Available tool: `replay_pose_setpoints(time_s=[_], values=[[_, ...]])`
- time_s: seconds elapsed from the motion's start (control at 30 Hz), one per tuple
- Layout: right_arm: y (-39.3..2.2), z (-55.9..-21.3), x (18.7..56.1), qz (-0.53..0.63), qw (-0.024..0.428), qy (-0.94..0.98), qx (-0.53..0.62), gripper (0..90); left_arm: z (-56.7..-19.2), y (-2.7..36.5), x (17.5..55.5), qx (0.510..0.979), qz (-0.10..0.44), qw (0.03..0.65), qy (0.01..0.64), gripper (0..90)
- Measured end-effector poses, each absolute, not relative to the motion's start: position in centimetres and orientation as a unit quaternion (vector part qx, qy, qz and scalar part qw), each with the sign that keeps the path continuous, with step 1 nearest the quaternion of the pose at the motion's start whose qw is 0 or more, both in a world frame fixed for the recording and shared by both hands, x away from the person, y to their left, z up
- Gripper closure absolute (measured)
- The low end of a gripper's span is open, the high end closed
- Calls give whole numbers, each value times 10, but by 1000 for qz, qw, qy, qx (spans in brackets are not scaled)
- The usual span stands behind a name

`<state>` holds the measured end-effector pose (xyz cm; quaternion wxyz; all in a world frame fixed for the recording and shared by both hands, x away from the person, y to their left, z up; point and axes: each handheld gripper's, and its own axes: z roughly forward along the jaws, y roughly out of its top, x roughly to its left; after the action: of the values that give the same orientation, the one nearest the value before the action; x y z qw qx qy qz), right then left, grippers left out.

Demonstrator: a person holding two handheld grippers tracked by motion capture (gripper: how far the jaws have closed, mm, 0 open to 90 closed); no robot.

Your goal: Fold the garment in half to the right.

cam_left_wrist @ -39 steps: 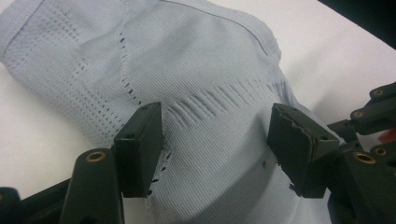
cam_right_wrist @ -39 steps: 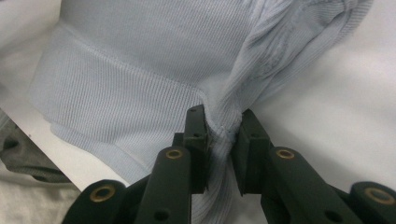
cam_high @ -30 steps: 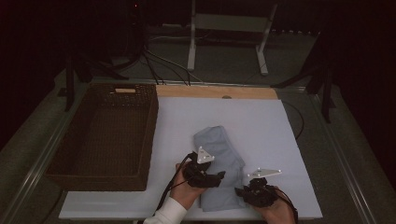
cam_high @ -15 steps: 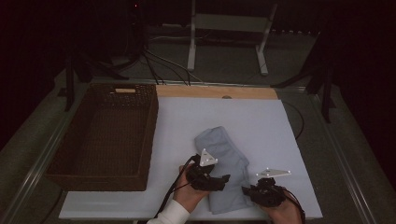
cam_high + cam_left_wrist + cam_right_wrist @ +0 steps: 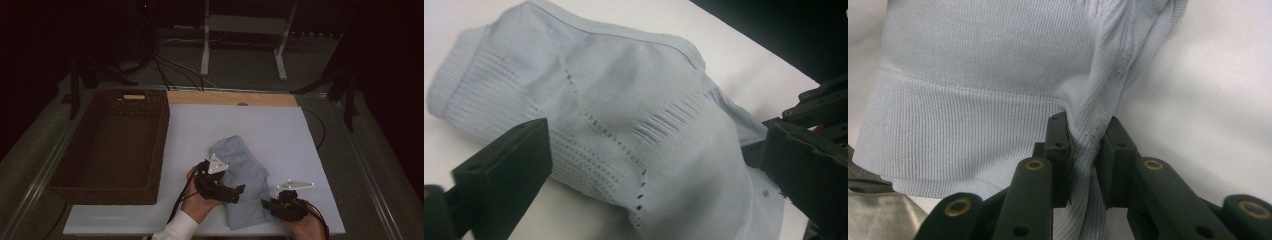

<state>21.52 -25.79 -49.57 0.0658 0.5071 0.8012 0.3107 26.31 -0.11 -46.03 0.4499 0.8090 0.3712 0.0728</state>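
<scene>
White bench under dim light. Right claw pinches a bunched edge of a pale blue knit garment at the bench's near edge. Left claw hovers spread over the cloth's middle. Likely mid-fold or pickup; next, the left must close on fabric. Wicker basket left, apparently empty.

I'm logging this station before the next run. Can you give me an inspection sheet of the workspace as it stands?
Surface: white table, wooden strip along the far edge.
Job's things: light blue garment bunched near the front edge; wicker basket at left, nothing seen inside.
Clutter: nothing seen.
Grippers: left gripper open, jaws either side of the garment; right gripper shut on a garment fold.
Cables: black cable trailing from the left gripper.
Surroundings: dark, metal stand behind the table.
</scene>
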Motion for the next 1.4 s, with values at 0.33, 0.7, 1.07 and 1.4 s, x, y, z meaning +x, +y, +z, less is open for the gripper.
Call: replay_pose_setpoints(time_s=[0.33, 0.7, 1.07, 1.4], values=[[-260, -496, 215, 312, 64, 799, 511, 776, -456, 12, 278, 802, 74, 467, 365, 0], [-264, -496, 214, 312, 67, 797, 513, 776, -455, 35, 301, 783, 122, 495, 357, 1], [-267, -496, 214, 312, 67, 796, 514, 776, -457, 44, 322, 773, 151, 487, 378, 4], [-272, -496, 213, 312, 67, 793, 519, 775, -468, 41, 335, 779, 137, 462, 401, 69]])
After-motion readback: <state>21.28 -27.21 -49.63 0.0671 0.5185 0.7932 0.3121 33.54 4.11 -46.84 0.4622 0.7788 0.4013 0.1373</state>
